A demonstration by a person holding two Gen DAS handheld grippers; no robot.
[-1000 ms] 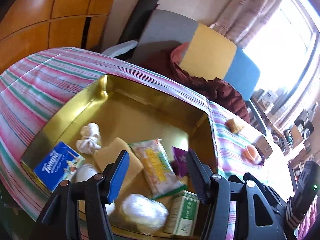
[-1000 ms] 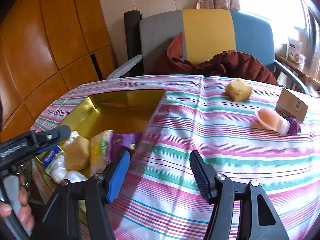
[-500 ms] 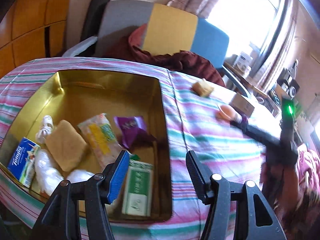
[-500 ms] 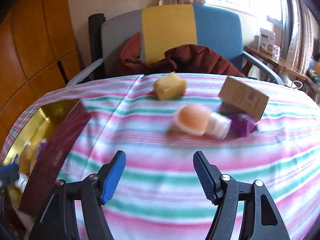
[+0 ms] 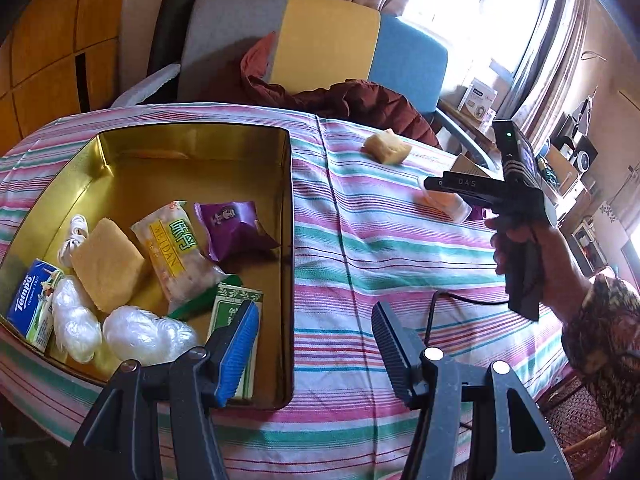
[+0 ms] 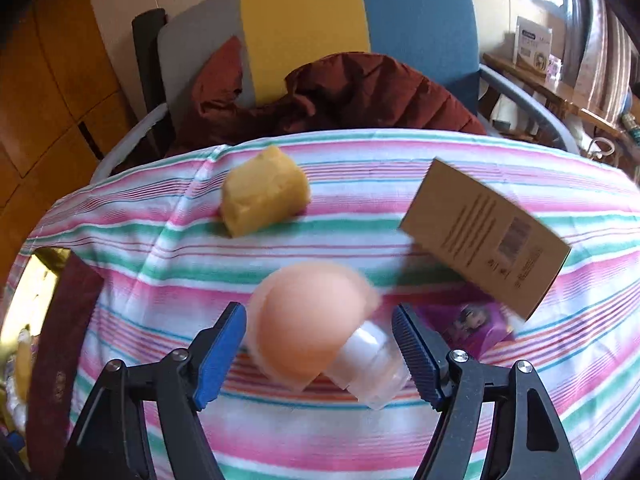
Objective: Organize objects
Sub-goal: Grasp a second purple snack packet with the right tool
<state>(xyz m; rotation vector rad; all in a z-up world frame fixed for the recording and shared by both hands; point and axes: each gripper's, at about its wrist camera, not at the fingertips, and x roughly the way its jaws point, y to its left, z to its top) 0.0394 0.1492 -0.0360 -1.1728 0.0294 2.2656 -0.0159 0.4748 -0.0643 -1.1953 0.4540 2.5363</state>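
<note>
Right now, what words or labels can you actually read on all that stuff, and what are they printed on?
"Tempo": blue tissue pack in the gold tin.
"WEIDAN", beside Chinese characters I can't make out: clear snack packet.
"DAS": right gripper, on its side.
Brown cardboard box: print and barcode too blurred.
Purple packet, green box: too small.

On the striped surface (image 5: 344,248), a broad bare band lies open between the gold tin (image 5: 289,184) and the far cluster. There the peach-capped bottle (image 6: 316,328), brown box (image 6: 484,240) and purple packet (image 6: 468,324) crowd together, with the yellow sponge (image 6: 264,190) apart behind.
</note>
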